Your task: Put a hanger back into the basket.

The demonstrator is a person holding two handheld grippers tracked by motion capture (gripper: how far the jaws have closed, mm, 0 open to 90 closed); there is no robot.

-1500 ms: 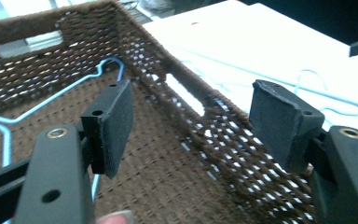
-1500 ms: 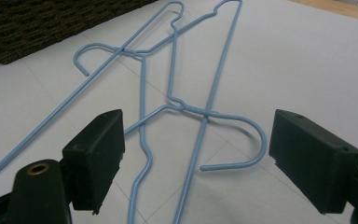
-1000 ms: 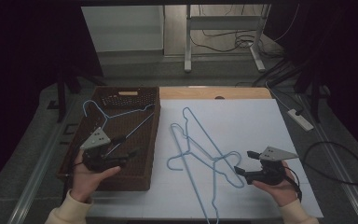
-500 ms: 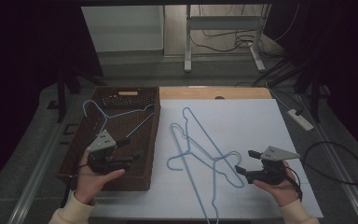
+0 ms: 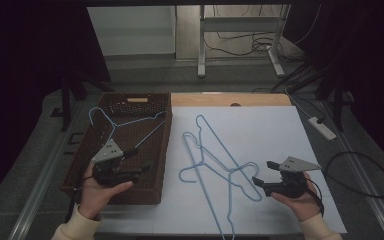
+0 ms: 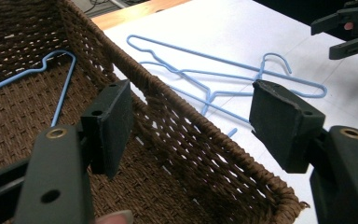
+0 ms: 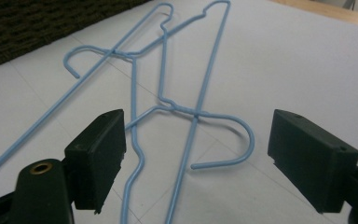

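White sheeting covers the counter [image 5: 280,130], a strip of bare wood showing at its far edge, while the room around it lies dark, with a grey floor, metal desk legs [image 5: 200,40] and loose cables [image 5: 360,175] beyond. A person's two hands come in from the near side. The left gripper [image 5: 147,166] hangs over the near end of a brown woven basket [image 5: 77,170], jaws spread and nothing between them; one blue wire hanger [image 5: 125,125] lies in the basket ahead of it, hook toward the far left corner. The right gripper [image 5: 257,181] hovers low over the sheet, jaws likewise spread and empty, and the tangled blue hangers [image 5: 215,160] lie just in front of its tips. Their long wires run from the near edge of the counter away toward the far side, leaning left, and one hook curls back toward the right gripper.

From the left gripper view, the basket's weave and its rim [image 6: 205,140] run across between the jaws, with the tangled hangers [image 6: 223,74] past the rim and the right gripper [image 6: 349,32] farther off. The right gripper view [image 7: 196,154] brings out what the high view blurs: the crossing wires, a twisted neck, and the open hook [image 7: 242,135] lying between its jaws' line of sight, flat on the sheet.
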